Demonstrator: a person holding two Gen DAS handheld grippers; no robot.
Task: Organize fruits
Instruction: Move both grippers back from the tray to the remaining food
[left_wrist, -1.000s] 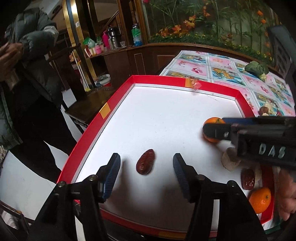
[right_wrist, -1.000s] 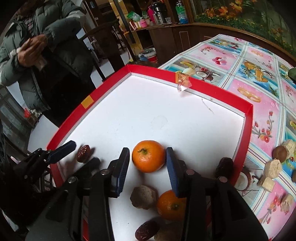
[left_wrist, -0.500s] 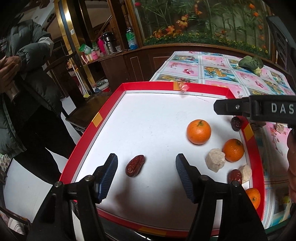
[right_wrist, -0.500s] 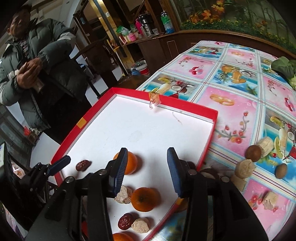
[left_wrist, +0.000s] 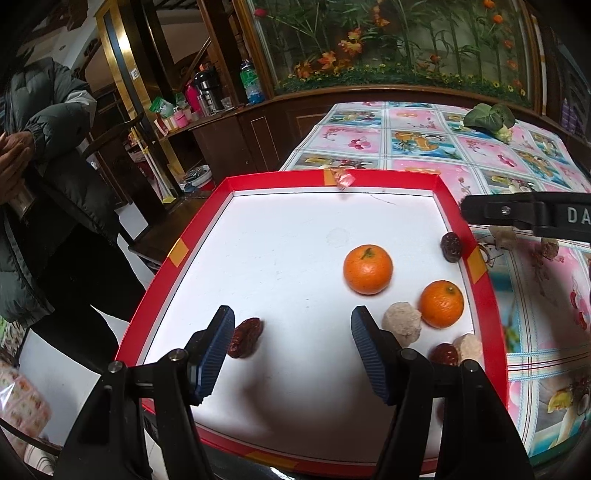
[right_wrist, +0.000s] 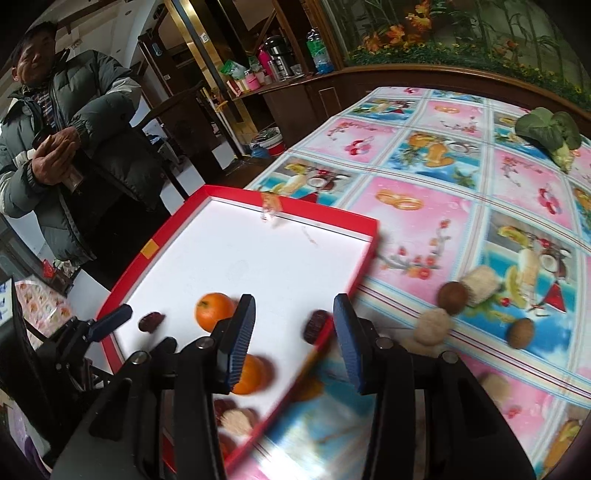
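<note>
A red-rimmed white tray (left_wrist: 332, 181) holds two oranges (left_wrist: 367, 268) (left_wrist: 441, 303), dark red dates (left_wrist: 245, 336) (left_wrist: 450, 246) and beige lumps (left_wrist: 402, 323). My left gripper (left_wrist: 291, 317) hangs open over the tray's near part with bare white floor between its fingers. One date lies just beside its left finger. My right gripper (right_wrist: 293, 302) is open above the tray's right rim (right_wrist: 365, 254). A dark date (right_wrist: 316, 325) lies below and between its fingers, untouched. An orange (right_wrist: 212, 311) sits left of its left finger.
On the fruit-print tablecloth (right_wrist: 424, 177) right of the tray lie brown nuts (right_wrist: 452, 297) (right_wrist: 521, 332) and beige lumps (right_wrist: 432, 325). A green vegetable (right_wrist: 550, 133) rests at the far side. A person in a padded jacket (right_wrist: 74, 147) stands left of the table.
My right gripper has drawn away from the orange it framed and moved right to the tray's rim. My left gripper shifted right, so the date now lies by its left finger.
</note>
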